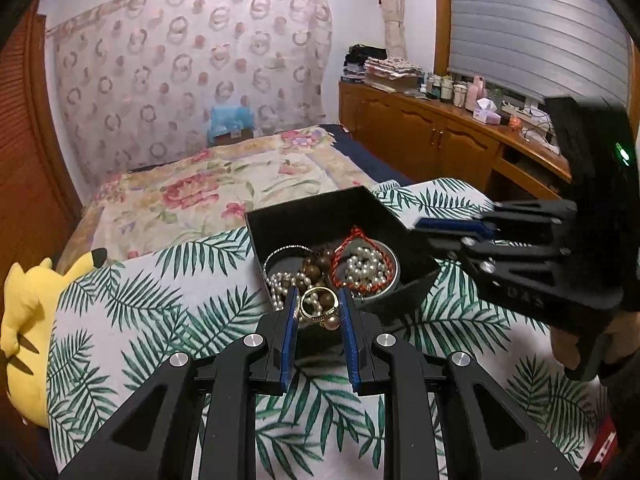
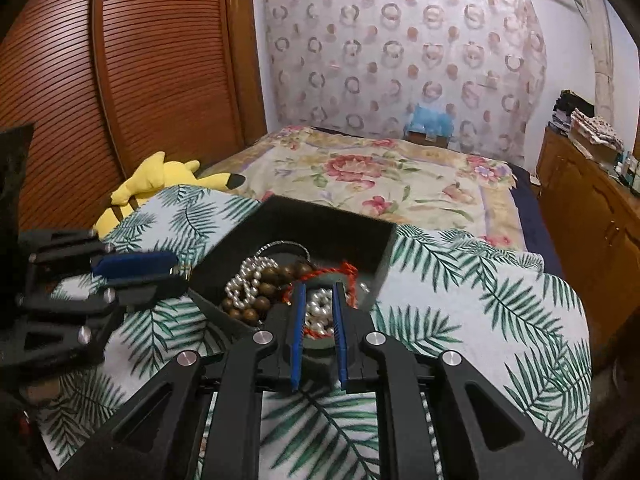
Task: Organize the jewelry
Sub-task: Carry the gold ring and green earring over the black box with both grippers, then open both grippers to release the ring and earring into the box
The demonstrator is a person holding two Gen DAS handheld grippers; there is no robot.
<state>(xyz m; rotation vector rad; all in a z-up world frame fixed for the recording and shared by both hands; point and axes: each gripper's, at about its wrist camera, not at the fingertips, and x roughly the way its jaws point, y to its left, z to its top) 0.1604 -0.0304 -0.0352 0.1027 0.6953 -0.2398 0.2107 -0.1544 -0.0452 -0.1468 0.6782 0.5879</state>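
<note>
jewelry box (image 1: pixel 320 216): black, square, lidless; sits on the palm-leaf cloth (image 1: pixel 132 300), dead centre in both wrist views. Walls look like thin stiff card, probably light enough to skid if nudged.
contents: a tangle. Pearl strand (image 1: pixel 366 266) heaped in a small round tin (image 1: pixel 394 276) at the box's 4 o'clock; red cord (image 1: pixel 348 240) looped around those pearls; brown wooden beads (image 1: pixel 316 266) mid-box; thin silver bangle (image 1: pixel 286 254) at 9 o'clock; gold ring (image 1: pixel 316 304) at 6 o'clock, close to the near wall.
handling: strands are limp, slick and light; likely to snag each other and drag neighbours out. Best guess is to pinch one strand at a free loop, lift slowly. The ring is rigid and small, so take it across the band. Pearls may scratch under hard pressure.
left hand-held gripper (image 1: pixel 318 302): fingers narrowly parted, framing the ring from above the near wall. Whether the pads touch the ring, cannot tell. Nothing lifted.
right hand-held gripper (image 2: pixel 318 300): fingers narrowly parted over the tin's pearls and red cord; contact cannot be told. In the left wrist view it comes in from 3 o'clock, beside the box's corner.
surroundings: yellow plush toy (image 1: pixel 24 320) at 9 o'clock of the cloth; floral bedspread (image 1: pixel 224 184) beyond at 12.
</note>
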